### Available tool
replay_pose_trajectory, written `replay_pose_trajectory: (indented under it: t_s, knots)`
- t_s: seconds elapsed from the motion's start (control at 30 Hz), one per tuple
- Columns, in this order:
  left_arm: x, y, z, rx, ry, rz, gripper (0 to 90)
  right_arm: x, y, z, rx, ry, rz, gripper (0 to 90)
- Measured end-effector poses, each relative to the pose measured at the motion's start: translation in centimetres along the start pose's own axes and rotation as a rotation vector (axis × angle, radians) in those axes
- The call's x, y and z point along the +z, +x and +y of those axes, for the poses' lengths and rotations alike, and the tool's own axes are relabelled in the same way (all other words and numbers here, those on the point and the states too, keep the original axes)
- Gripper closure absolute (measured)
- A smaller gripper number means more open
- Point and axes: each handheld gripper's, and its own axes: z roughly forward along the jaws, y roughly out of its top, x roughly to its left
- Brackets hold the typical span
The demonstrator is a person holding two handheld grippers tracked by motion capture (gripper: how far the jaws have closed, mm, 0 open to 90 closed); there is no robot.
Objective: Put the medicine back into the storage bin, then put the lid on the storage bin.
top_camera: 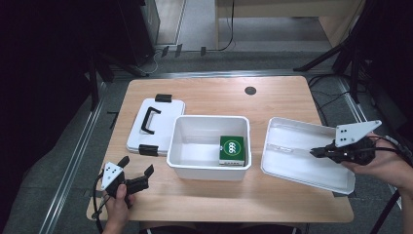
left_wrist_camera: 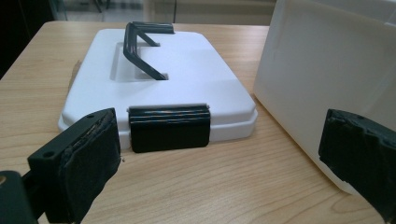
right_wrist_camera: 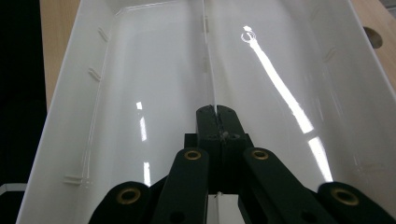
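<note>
A white open box (top_camera: pixel 209 120) stands mid-table with a green carton (top_camera: pixel 231 148) inside, against its right wall. To its right lies a shallow white tray (top_camera: pixel 292 146), tilted, its near right corner past the table edge. My right gripper (top_camera: pixel 314 152) reaches into the tray from the right. In the right gripper view it (right_wrist_camera: pixel 217 112) is shut on the thin middle rib (right_wrist_camera: pixel 210 60) of the tray (right_wrist_camera: pixel 154 70). My left gripper (top_camera: pixel 137 165) is open near the front left edge. Its jaws (left_wrist_camera: pixel 224 135) face the white lid (left_wrist_camera: pixel 187 65) and its black latch (left_wrist_camera: pixel 169 128), with nothing between them.
The lid (top_camera: pixel 160 117) with its black handle (top_camera: pixel 150 119) lies flat left of the box, whose wall (left_wrist_camera: pixel 317 70) is close to my left gripper's right jaw. A dark round hole (top_camera: pixel 250 90) marks the table's far side. Cables run on the floor beyond.
</note>
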Motion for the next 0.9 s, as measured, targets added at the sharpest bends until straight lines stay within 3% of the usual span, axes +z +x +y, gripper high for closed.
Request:
replay_pose_trajectory:
  t_s: [0.23,0.4,0.77,0.9]
  knots:
    - [0.1,0.0,0.0,0.000,-0.001,-0.003,0.0,-0.7,-0.1,2.3,-0.024,-0.006,0.005,90.0]
    - [0.0,0.1,0.0,-0.004,0.001,-0.005,0.0,-0.2,-0.3,4.3,-0.036,-0.029,0.016,90.0]
    - [0.0,0.1,0.0,-0.006,-0.003,-0.009,0.0,3.0,-0.4,9.7,-0.106,-0.051,0.067,90.0]
    - [-0.1,0.1,0.0,-0.006,-0.007,-0.011,0.0,5.0,-0.3,12.1,-0.130,-0.057,0.086,90.0]
